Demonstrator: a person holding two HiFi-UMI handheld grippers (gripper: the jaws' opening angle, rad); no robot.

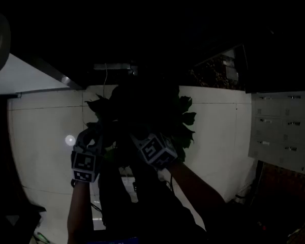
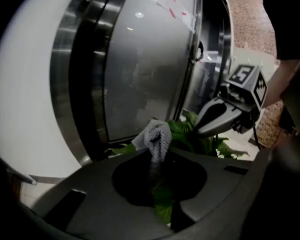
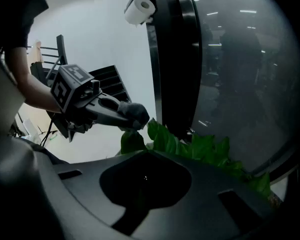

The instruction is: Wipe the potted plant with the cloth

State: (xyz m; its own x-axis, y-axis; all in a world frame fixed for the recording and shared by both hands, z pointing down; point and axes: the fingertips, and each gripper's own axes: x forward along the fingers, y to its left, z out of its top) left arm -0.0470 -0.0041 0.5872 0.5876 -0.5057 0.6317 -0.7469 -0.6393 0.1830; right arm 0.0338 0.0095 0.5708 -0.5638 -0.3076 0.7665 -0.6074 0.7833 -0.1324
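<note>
The potted plant (image 1: 142, 116) is a dark leafy mass in the dim head view, and both grippers are raised into it. In the left gripper view, my left gripper (image 2: 157, 156) is shut on a grey cloth (image 2: 155, 139), and a green leaf (image 2: 162, 204) runs down between the jaws with it. The right gripper view shows that cloth (image 3: 134, 115) at the left gripper's tip, pressed on a leaf (image 3: 132, 141). My right gripper (image 3: 145, 176) is shut, its tip among the leaves (image 2: 200, 139); nothing shows between its jaws.
A curved glass panel in a dark metal frame (image 2: 140, 59) stands right behind the plant. A white paper roll (image 3: 140, 9) hangs high on the white wall. A black stair rail (image 3: 105, 79) is at the left, and grey drawers (image 1: 282, 131) at the right.
</note>
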